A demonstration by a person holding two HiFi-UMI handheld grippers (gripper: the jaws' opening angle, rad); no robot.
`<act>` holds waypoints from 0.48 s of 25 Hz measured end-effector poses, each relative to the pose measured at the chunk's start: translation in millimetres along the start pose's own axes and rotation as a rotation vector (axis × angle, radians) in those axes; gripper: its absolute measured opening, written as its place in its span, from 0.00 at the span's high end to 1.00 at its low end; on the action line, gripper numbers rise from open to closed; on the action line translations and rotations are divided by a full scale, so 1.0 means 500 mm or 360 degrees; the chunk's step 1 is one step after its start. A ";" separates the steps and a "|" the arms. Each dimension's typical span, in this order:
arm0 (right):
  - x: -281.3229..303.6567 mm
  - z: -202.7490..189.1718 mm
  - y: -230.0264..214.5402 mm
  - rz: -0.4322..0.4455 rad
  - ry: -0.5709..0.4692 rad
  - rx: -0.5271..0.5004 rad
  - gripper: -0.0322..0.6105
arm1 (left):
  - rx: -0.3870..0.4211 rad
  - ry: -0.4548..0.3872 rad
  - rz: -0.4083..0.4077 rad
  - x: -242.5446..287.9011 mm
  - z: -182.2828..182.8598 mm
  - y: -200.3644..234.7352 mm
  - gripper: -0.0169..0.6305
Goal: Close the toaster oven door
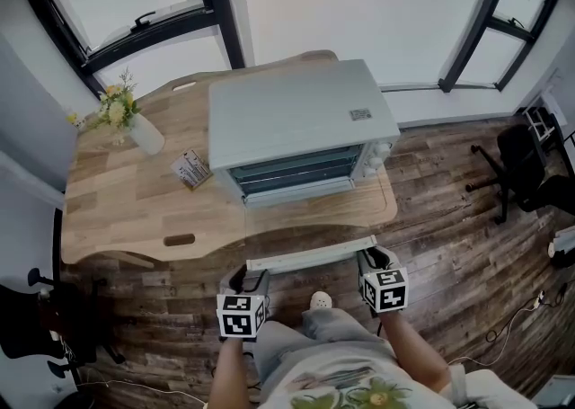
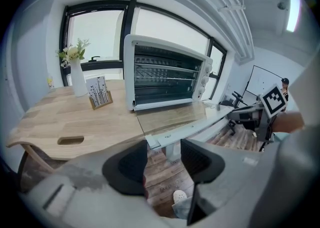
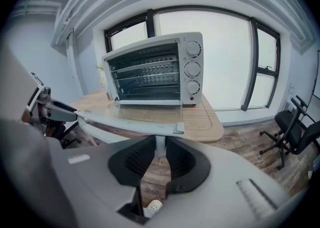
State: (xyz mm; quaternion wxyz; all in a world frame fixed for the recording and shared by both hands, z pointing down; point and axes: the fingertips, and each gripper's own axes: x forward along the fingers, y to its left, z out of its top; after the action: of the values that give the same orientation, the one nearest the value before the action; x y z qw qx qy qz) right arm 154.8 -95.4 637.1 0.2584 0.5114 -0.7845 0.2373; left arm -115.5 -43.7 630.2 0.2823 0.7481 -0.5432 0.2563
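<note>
A pale grey toaster oven [image 1: 296, 120] stands on the wooden table [image 1: 117, 209]. Its glass door [image 1: 310, 217] hangs open and flat over the table's front edge, with a white handle bar [image 1: 310, 254] along its near side. My left gripper [image 1: 255, 278] is at the bar's left end. In the left gripper view [image 2: 164, 159] its jaws stand wide, and the handle's post [image 2: 172, 149] shows in the gap untouched. My right gripper [image 1: 374, 262] is at the bar's right end. Its narrow jaws [image 3: 160, 154] hold the handle's post [image 3: 159, 144].
A white vase of flowers [image 1: 135, 124] and a small card stand [image 1: 190, 169] sit left of the oven. A hand slot [image 1: 180, 240] is cut near the table's front edge. A black office chair [image 1: 521, 160] stands on the wooden floor at right. Windows run behind the table.
</note>
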 end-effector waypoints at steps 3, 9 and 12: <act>-0.006 0.015 0.003 -0.0005 -0.0038 -0.0006 0.84 | -0.0044 -0.0054 0.0002 -0.007 0.013 0.004 0.64; -0.019 0.042 0.008 0.0012 -0.0119 -0.0018 0.84 | -0.0084 -0.0108 0.0035 -0.014 0.024 0.004 0.64; -0.021 0.046 0.007 0.0016 -0.0130 -0.0025 0.84 | -0.0095 -0.0120 0.0040 -0.014 0.027 -0.002 0.64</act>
State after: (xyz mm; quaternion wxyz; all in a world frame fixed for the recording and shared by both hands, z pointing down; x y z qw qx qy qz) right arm 151.6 -101.9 612.5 0.2289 0.5146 -0.7988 0.2114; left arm -115.5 -48.4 615.8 0.2807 0.7415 -0.5701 0.2152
